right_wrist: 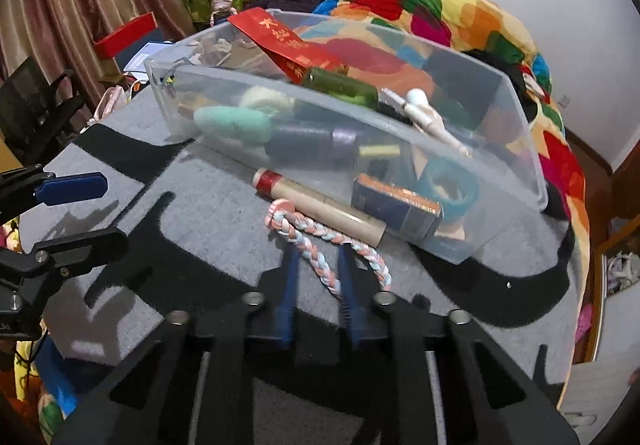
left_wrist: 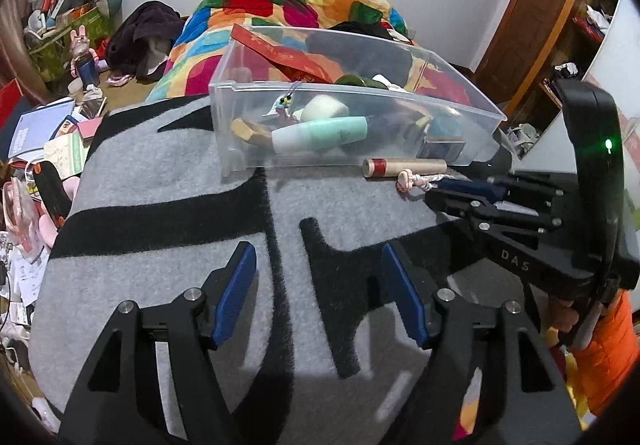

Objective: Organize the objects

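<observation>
Braided pink, white and blue rope (right_wrist: 320, 257) is pinched by the right claw (right_wrist: 318, 293).
Nothing is held by the left claw (left_wrist: 318, 293), spread above the grey-and-black felt surface (left_wrist: 160, 173).

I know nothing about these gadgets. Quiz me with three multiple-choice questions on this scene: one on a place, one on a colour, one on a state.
1. Where does the cardboard tube lie?
A. inside the clear bin
B. on the mat, just outside the bin
C. on the floor

2. What colours is the braided rope?
A. pink, white and pale blue
B. black and yellow
C. all green

3. How is the left gripper?
A. open, nothing between its fingers
B. shut on a bottle
C. shut on the tube

Key: B, the cardboard tube lies on the mat before the clear bin; A, the braided rope shows those strands; A, the left gripper gapes over bare mat.
</observation>
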A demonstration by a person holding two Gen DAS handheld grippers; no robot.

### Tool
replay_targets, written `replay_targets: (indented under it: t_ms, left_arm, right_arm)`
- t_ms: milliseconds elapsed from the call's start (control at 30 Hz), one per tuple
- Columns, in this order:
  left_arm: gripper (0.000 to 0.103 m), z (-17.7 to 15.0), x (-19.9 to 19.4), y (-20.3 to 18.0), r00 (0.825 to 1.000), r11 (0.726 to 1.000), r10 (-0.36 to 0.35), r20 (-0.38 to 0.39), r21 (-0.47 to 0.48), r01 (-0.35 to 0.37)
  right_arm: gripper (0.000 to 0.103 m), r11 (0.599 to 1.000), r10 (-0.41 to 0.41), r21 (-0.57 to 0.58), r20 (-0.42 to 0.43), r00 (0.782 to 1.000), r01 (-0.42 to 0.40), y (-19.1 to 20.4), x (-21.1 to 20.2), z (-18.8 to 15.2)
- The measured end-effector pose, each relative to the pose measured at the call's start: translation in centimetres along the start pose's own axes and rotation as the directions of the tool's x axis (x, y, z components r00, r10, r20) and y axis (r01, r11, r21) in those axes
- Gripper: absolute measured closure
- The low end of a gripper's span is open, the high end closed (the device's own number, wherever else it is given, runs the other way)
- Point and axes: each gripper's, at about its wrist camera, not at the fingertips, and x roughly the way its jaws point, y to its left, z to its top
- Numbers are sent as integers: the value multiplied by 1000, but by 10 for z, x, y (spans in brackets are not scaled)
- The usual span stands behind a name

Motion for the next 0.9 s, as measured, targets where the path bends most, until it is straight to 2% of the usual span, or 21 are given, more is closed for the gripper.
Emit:
replay_targets:
  t_ms: [367,633,900]
  left_arm:
    - [23,22,21,-33,1000,999,-2,-20,50,3]
    - [23,39,45,-54,998,994,41,-49,103,-35]
    - [23,49,70,-59,993,980,90,-75,182,-75]
  right_arm:
    - [95,998,4,67,79,997,-10,-24,-36,-19]
    - [95,991,-17,133,106,994,2,-50,-46,-24]
    - [95,988,-29,150,70,997,18,-56,-25,-10]
